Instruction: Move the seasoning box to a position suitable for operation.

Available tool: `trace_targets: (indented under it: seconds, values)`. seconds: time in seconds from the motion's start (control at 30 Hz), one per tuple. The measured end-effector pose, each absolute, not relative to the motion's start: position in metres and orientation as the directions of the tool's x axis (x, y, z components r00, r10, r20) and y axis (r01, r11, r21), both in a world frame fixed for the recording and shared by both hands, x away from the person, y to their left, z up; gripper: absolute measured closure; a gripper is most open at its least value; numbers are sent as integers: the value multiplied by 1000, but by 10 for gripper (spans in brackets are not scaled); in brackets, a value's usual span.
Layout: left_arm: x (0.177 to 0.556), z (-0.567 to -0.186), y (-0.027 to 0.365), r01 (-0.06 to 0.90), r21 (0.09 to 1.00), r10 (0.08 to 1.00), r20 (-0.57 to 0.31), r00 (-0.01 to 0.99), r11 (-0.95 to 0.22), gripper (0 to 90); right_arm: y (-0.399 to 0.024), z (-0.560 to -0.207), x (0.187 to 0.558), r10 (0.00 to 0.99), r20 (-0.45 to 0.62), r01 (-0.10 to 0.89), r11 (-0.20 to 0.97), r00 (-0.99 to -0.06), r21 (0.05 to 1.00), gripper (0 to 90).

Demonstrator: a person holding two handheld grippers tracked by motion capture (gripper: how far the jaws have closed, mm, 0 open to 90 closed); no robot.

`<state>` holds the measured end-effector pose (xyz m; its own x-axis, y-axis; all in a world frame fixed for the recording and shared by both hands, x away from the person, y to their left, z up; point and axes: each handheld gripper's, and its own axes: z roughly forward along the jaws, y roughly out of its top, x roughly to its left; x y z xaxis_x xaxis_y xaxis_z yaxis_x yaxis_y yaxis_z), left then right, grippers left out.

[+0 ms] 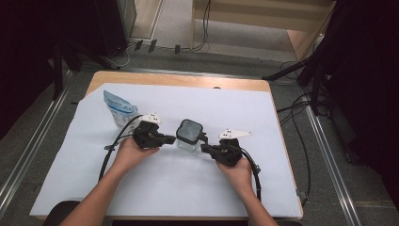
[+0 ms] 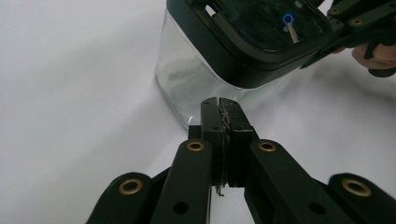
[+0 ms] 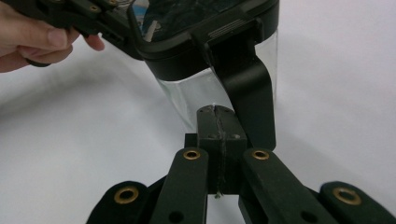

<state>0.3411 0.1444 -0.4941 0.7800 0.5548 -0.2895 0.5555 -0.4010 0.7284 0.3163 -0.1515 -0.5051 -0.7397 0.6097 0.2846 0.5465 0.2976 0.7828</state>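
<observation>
White surface [image 1: 141,188] lies open around the central clear lidded container [image 1: 189,135]; left tool [image 1: 173,139] and right tool [image 1: 204,148] flank it, jaws together, empty.

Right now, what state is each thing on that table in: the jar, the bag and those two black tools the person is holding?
Jar: upright on the sheet, clear and looking empty, black lid on, one side latch hanging down.
Bag: standing behind the left hand; whether sealed, cannot tell.
Left gripper: jaws shut, empty, tips at the jar's wall.
Right gripper: jaws shut, empty, tips beside the hanging latch.
</observation>
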Motion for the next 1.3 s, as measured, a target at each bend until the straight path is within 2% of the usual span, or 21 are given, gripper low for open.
trace_targets:
  seconds: [0.37, 0.77, 1.1, 1.17, 1.3]
  values:
    - [336, -494, 136, 555, 729, 522, -317, 792, -400, 899, -161, -503, 325, 640, 274, 551, 281, -718, 786, 900]
    - [331, -495, 128, 540, 732, 505, -308, 807, -416, 894, -162, -501, 333, 644, 233, 530, 315, -729, 788, 900]
    - [330, -493, 130, 527, 736, 505, -291, 813, -425, 889, -166, -500, 338, 641, 249, 540, 308, -726, 783, 900]
    - [330, -491, 133, 524, 738, 501, -290, 815, -426, 858, -167, -499, 338, 636, 263, 549, 304, -725, 778, 900]
    - [331, -488, 140, 514, 748, 500, -282, 819, -420, 709, -169, -496, 333, 625, 245, 538, 334, -741, 774, 900]
